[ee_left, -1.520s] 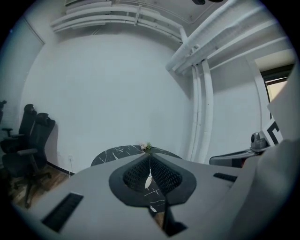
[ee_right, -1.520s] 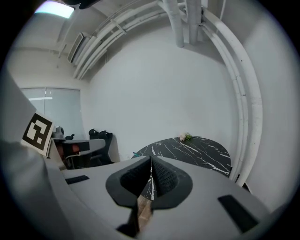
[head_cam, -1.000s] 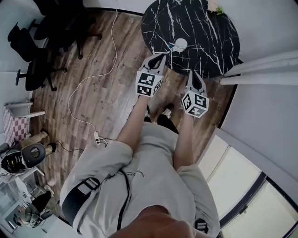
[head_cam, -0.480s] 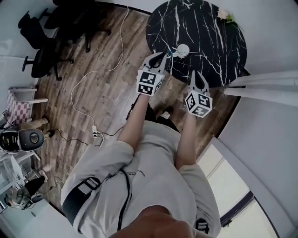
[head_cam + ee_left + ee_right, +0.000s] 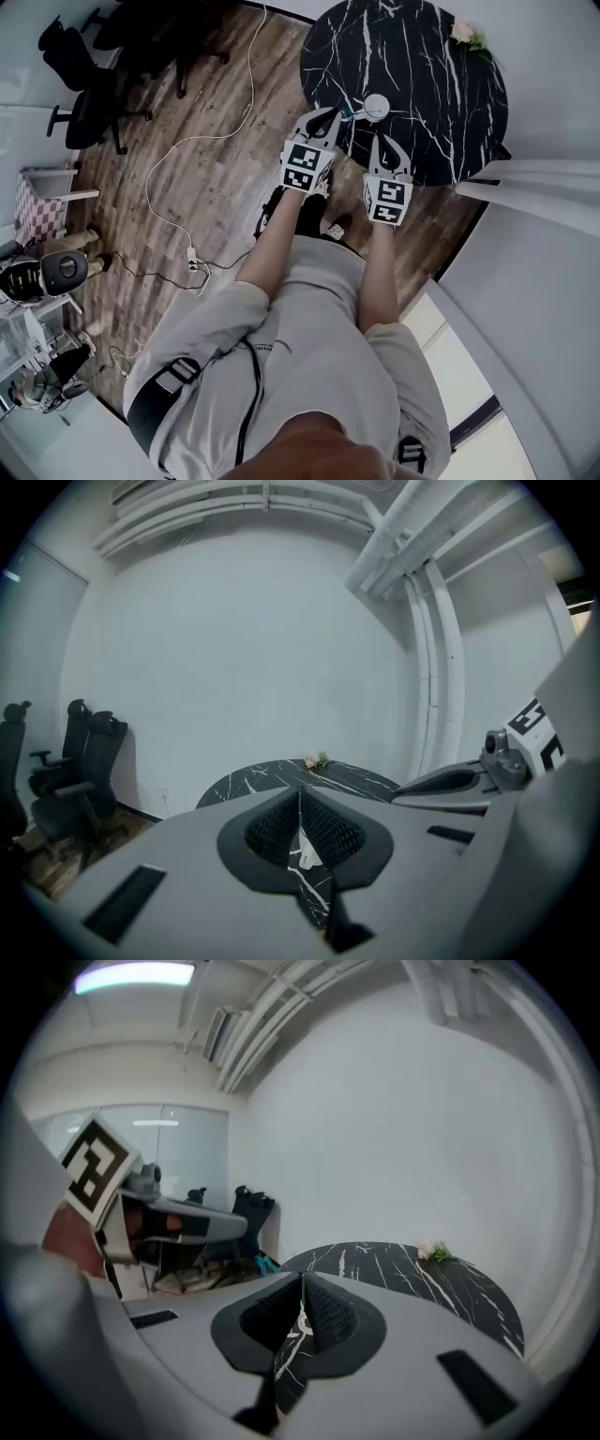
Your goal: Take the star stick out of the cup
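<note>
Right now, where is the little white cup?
In the head view, the white cup stands near the near edge of the black marble table, just ahead of the right gripper.

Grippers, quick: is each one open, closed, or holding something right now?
Left gripper: closed, nothing between the jaws.
Right gripper: closed, nothing between the jaws.

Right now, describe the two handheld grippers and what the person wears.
Both the left gripper and right gripper are grey, tapering to pointed jaws with black ribbed pads, each carrying a cube of black-and-white square markers. The person wears a light grey short-sleeved T-shirt.
</note>
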### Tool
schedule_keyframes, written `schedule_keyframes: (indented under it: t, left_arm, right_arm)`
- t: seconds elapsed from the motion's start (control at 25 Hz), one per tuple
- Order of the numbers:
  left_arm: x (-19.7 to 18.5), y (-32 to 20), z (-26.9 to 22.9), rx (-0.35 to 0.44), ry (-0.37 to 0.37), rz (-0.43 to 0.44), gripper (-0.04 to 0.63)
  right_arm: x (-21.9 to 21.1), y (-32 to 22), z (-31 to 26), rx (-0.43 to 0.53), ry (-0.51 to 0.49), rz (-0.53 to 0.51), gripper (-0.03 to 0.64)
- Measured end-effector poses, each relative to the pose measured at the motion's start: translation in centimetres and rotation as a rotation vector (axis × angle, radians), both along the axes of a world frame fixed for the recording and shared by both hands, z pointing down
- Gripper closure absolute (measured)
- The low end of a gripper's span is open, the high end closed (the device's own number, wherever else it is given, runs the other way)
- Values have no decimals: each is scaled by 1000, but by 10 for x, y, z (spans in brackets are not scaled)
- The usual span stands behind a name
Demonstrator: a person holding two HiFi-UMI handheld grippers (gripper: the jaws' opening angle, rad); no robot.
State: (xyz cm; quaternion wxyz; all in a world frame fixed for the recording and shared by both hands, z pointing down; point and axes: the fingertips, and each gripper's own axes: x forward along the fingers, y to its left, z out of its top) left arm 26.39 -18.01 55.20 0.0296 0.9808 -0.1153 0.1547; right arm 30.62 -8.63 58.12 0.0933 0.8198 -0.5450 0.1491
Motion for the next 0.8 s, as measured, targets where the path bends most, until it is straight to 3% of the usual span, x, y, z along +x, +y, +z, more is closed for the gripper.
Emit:
schedule_keyframes:
  t: [0.28,0.36,0.44,0.48,0.8]
  left_arm:
    - [-4,-21,6,-13,-20,-4,571]
    - [-7,-28,7,-18,-16,-19,572]
    - [-8,-36,6,-18,-12,-36,571]
    - [-9,-40,6,-17,-12,-43,571]
    - [-12,-69,-6,-1,3,-79,571]
  right_arm:
    - [-32,-52,12,-112,145,-183,579]
    - [-35,-61,19,-139,176,-202,572]
    - [-35,-69,24,-156,171,-214,466]
    - [-35,-73,25,-159,159,-214,454]
    - [-33,-99,33,-271,246,-243,454]
